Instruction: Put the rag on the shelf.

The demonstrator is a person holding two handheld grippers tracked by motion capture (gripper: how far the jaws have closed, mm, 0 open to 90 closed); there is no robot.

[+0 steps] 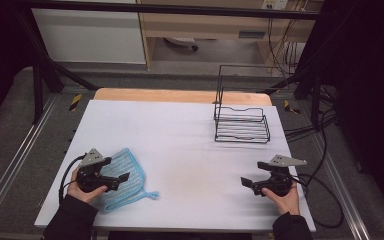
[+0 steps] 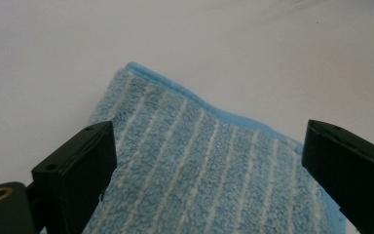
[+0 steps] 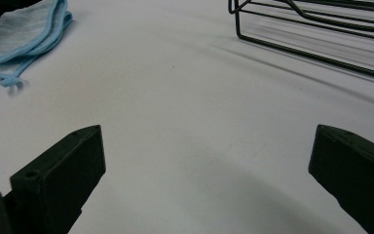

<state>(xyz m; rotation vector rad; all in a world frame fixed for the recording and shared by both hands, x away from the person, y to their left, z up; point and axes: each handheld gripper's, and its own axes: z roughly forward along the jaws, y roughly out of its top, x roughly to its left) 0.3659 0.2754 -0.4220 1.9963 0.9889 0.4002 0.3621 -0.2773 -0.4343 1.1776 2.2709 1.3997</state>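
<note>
The left claw (image 1: 114, 169) hovers just over the blue cloth (image 1: 126, 175), jaws wide with nothing gripped; the folded cloth lies flat at the near left of the white worktop (image 1: 180, 145), its ribbed face between the jaws in the left gripper view. At the far right stands a black wire rack (image 1: 242, 124). The right claw (image 1: 254, 174) rests near the right edge, jaws wide over bare worktop.
</note>
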